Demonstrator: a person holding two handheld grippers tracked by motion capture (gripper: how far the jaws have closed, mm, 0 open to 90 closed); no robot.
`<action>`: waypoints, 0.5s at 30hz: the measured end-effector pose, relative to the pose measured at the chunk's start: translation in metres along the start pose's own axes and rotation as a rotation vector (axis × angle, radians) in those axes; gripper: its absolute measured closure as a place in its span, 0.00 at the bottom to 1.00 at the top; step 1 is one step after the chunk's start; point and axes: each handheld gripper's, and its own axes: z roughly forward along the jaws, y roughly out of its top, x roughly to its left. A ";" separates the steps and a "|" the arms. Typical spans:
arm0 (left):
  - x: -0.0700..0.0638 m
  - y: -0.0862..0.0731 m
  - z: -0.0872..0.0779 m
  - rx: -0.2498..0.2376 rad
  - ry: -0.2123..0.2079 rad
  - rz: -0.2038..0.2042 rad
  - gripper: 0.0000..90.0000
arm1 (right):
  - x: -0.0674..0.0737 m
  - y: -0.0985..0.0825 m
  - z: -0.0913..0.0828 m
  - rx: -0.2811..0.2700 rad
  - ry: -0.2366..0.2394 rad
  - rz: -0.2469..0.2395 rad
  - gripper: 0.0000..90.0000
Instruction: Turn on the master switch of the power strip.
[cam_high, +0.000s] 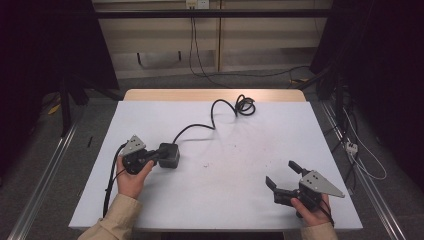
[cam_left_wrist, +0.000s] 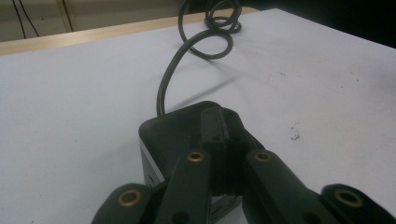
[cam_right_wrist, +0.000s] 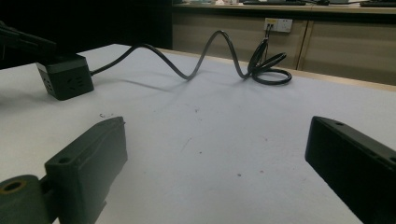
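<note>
A black cube-shaped power socket (cam_high: 171, 155) sits left of the middle of the white table (cam_high: 235, 150), and its black cable (cam_high: 214, 114) runs back to a coil (cam_high: 245, 106) near the far edge. My left gripper (cam_high: 158, 154) is shut, its joined tips lying on top of the cube with nothing between them. In the left gripper view the closed jaws (cam_left_wrist: 219, 128) rest on the cube (cam_left_wrist: 163, 135). Near the front right corner my right gripper (cam_high: 281, 174) is open and holds nothing. In the right gripper view its jaws (cam_right_wrist: 217, 137) frame bare table, with the cube (cam_right_wrist: 67, 81) far left.
The cable (cam_right_wrist: 210, 51) arches up off the table before its coil (cam_right_wrist: 271, 70). A wooden strip (cam_high: 215, 95) edges the table's far side. Behind it a wall socket (cam_right_wrist: 278, 24) has cords hanging down. Dark curtains and metal rails flank the table.
</note>
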 end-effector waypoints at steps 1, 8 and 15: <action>0.000 0.000 0.000 0.004 0.003 0.006 1.00 | 0.000 0.000 0.000 0.000 0.001 -0.001 0.06; -0.002 0.000 0.001 0.010 -0.003 0.006 1.00 | 0.000 0.000 0.000 0.000 0.001 -0.002 0.06; -0.002 -0.001 0.001 0.007 -0.001 0.000 1.00 | 0.000 0.001 0.000 0.000 0.004 -0.007 0.06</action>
